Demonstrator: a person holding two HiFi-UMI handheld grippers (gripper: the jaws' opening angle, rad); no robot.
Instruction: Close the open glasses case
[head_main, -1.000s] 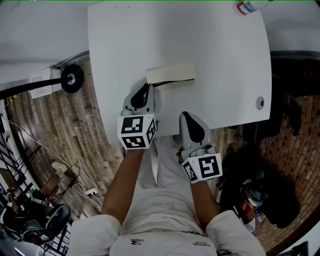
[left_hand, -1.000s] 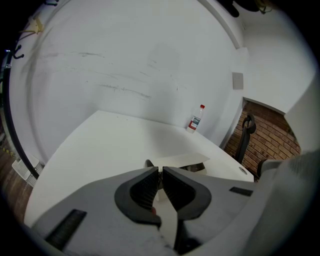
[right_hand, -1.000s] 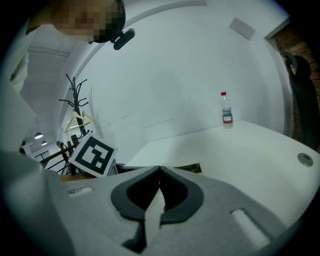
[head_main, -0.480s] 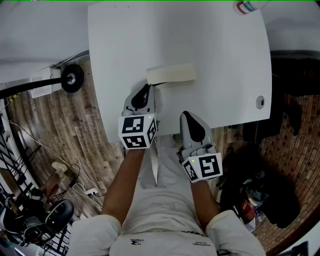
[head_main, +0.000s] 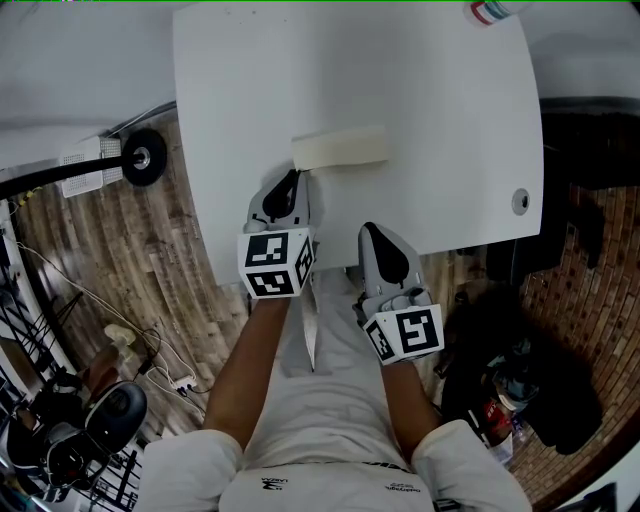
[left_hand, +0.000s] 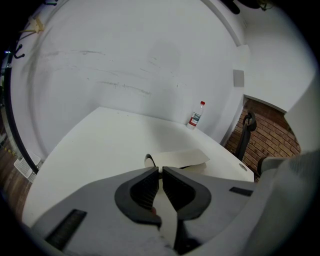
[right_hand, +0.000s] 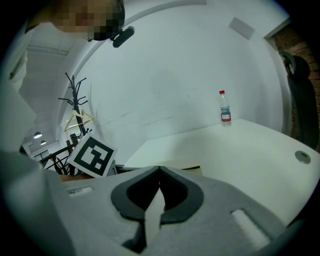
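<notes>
Your left gripper (head_main: 296, 180) has its jaws pressed together with nothing between them. Its tips sit just short of the glasses case (head_main: 340, 150), which lies flat on the white table (head_main: 450, 110) at about 1 o'clock from those tips in the head view. In the left gripper view the cream lid looks lowered almost all the way, with a thin dark slit showing under its near edge, so I judge the case is not fully seated. To finish well, bring the closed tips onto the top of the lid near that front edge, since the hinge is probably on the far side. Press straight down, not forward, because the light case would likely slide on the smooth table, and stop when the slit vanishes. Your right gripper (head_main: 369, 232) is likewise pressed together and empty, at the table's near edge. The case is at about 11 o'clock from it and well apart, so you could bring it up against the case's right end as a brace
</notes>
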